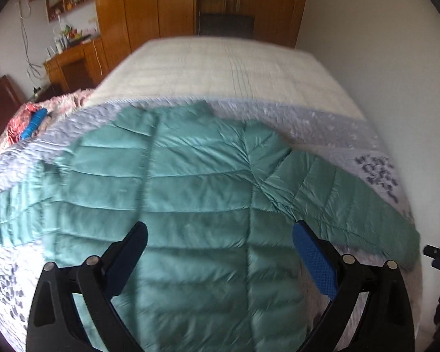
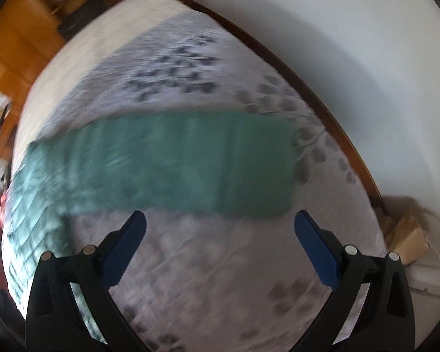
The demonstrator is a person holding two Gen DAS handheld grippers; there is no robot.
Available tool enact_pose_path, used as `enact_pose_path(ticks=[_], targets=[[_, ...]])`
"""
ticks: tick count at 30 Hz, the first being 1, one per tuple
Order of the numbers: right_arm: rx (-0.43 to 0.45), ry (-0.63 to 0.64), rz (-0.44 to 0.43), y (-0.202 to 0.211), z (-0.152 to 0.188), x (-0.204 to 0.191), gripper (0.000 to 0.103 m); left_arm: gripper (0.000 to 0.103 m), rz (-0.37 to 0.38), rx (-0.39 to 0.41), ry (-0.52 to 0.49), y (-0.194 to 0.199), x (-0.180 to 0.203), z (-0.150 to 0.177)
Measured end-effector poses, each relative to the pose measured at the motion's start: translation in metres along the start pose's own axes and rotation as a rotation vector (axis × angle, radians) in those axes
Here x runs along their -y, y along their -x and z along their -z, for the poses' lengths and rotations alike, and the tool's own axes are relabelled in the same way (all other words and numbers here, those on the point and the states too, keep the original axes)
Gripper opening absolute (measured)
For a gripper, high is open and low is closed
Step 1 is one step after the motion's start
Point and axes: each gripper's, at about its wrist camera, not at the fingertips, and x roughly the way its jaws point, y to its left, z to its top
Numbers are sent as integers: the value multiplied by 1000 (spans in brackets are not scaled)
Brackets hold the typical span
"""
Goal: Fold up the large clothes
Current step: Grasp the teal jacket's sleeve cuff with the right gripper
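Below the left gripper (image 1: 220, 234): one green quilted jacket (image 1: 190, 182), spread flat on one pale printed quilt (image 1: 337, 129), both sleeves out sideways. Jaws wide apart, holding nothing, body of jacket between and ahead of them. Ahead of the right gripper (image 2: 220, 223): one sleeve (image 2: 190, 161), blurred, lying across the quilt. Jaws wide, empty, over bare quilt just short of the sleeve.

Left wrist view: above the bed's near edge, facing down its length toward the wooden wardrobe (image 1: 173, 3). Right wrist view: tilted, closer, looking down beside the wall. Shared: green quilted jacket (image 1: 190, 187) on patterned bedspread (image 2: 208, 264).
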Motion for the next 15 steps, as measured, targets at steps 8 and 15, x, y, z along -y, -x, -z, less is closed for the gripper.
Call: enact_pose_path(ticks=[8,15], targets=[[-96,-61,-65,-52,-29,43,99,99,-38,-108,13,-75,23,-10],[-143,-34,-126,-72,-33,32,63,98,-86,-167,33,-113,12,-7]])
